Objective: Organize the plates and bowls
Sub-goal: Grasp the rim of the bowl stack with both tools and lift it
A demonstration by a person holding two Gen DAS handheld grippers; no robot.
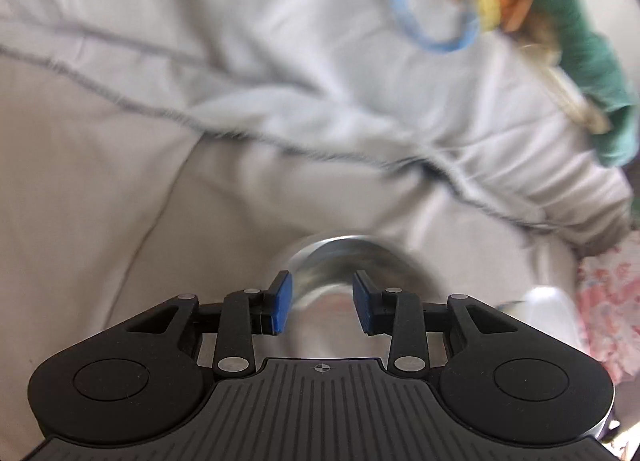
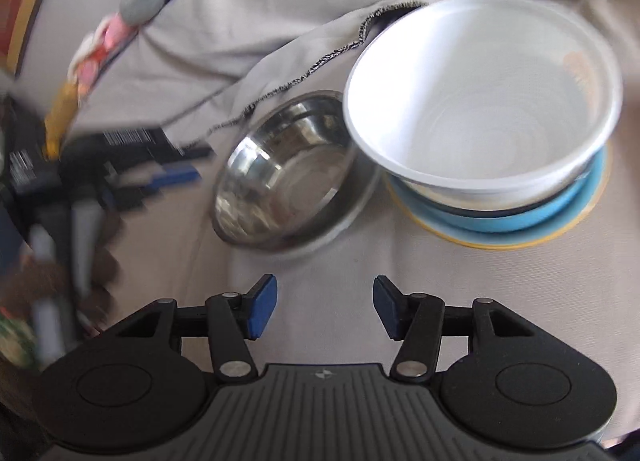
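In the left wrist view my left gripper (image 1: 322,305) is open, its blue pads apart. A blurred steel bowl (image 1: 344,261) lies on the bedding behind and below them, untouched. The right wrist view shows the same steel bowl (image 2: 288,181) upright on the grey blanket. My left gripper (image 2: 188,163) appears as a blur just left of it. To the bowl's right, a white bowl (image 2: 480,101) sits tilted on a stack made of a blue plate (image 2: 520,215) and a yellow-rimmed plate (image 2: 500,243). My right gripper (image 2: 325,309) is open and holds nothing, hovering in front of both.
A rumpled grey blanket (image 1: 160,181) with a dark stitched hem covers the surface. Green cloth (image 1: 560,1) and a blue ring (image 1: 432,21) lie at the far right. Floral pink fabric (image 1: 608,301) lies on the right, pink soft items (image 2: 100,49) on the left.
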